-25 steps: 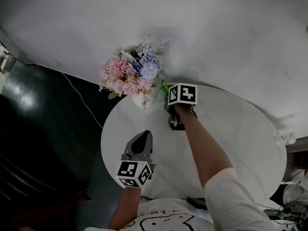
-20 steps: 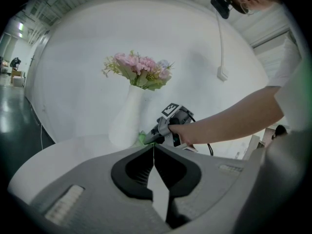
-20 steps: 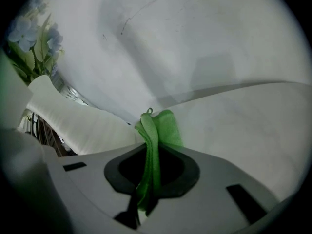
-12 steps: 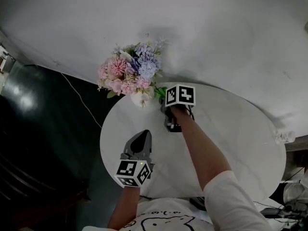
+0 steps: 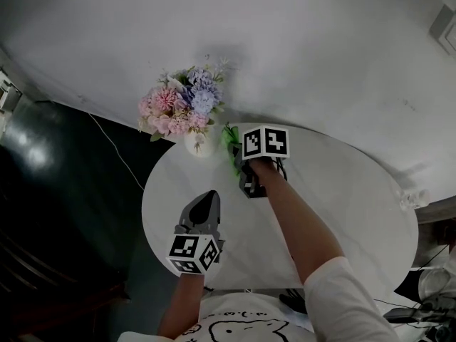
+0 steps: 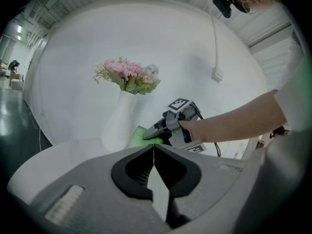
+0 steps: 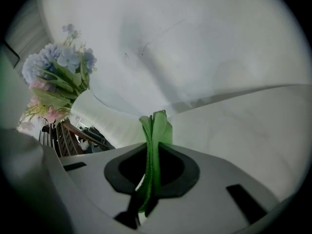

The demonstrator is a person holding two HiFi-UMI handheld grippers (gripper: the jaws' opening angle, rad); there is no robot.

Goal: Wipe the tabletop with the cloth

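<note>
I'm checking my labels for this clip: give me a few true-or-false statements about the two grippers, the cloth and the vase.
The right gripper is shut on the green cloth. True.
The left gripper holds a second cloth. False: its jaws are together with nothing between them.
The vase of flowers stands near the rim of the table. True.
The green cloth lies spread flat mid-table. False: it is bunched in the right gripper, close to the vase of flowers.
</note>
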